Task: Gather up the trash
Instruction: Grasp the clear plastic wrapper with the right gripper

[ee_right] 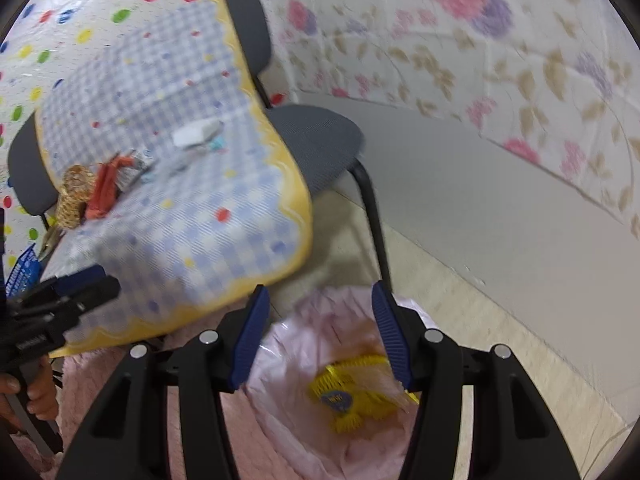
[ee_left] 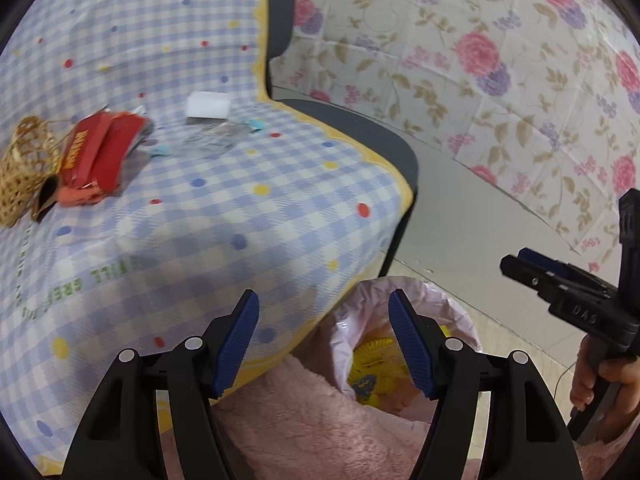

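The main risk was a poor pick among the litter on the chair seat: the woven basket [ee_left: 24, 168] sat touching the red packaging [ee_left: 102, 152], so a careless reach for the red scraps could have snagged or toppled the basket, which may not have been trash at all. Further right, the clear plastic wrapper [ee_left: 210, 142] lay flat on the checked cloth [ee_left: 240, 220] just in front of the white foam block [ee_left: 208, 105]; thin film like that could have slipped between the fingers, or the cloth could have been pinched with it. All of this lay well ahead of the left gripper [ee_left: 324, 344], whose fingers stood apart and empty above the seat's near edge. The right gripper [ee_right: 320, 340] hovered over the pink-lined bin [ee_right: 344, 360], fingers apart with nothing between them. A yellow net [ee_right: 352, 400] already lay inside, though motion blur left the bin's other contents unclear.
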`<action>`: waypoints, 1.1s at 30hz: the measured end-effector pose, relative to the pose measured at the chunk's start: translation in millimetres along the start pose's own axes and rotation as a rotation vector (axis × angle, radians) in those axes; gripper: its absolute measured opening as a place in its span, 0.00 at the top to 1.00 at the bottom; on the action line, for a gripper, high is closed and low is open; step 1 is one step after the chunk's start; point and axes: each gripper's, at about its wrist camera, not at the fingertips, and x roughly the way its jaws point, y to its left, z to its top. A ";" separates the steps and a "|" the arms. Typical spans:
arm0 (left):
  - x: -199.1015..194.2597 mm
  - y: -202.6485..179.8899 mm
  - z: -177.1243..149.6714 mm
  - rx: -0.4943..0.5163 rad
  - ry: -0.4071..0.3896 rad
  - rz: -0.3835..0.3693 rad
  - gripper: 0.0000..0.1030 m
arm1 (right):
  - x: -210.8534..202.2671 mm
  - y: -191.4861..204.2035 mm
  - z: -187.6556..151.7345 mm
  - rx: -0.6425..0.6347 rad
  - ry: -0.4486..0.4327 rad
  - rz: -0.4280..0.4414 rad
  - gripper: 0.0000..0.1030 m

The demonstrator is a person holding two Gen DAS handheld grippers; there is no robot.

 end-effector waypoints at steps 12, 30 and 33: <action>-27.4 76.1 24.4 -0.116 -0.110 0.194 0.34 | 55.3 85.0 68.9 -0.158 -0.019 0.186 0.54; -12.0 144.1 65.2 -0.115 -0.139 0.358 0.34 | 202.9 143.9 137.8 0.010 0.164 0.361 0.60; -7.0 151.2 66.5 -0.127 -0.130 0.355 0.34 | 227.1 140.2 145.2 0.123 0.191 0.403 0.60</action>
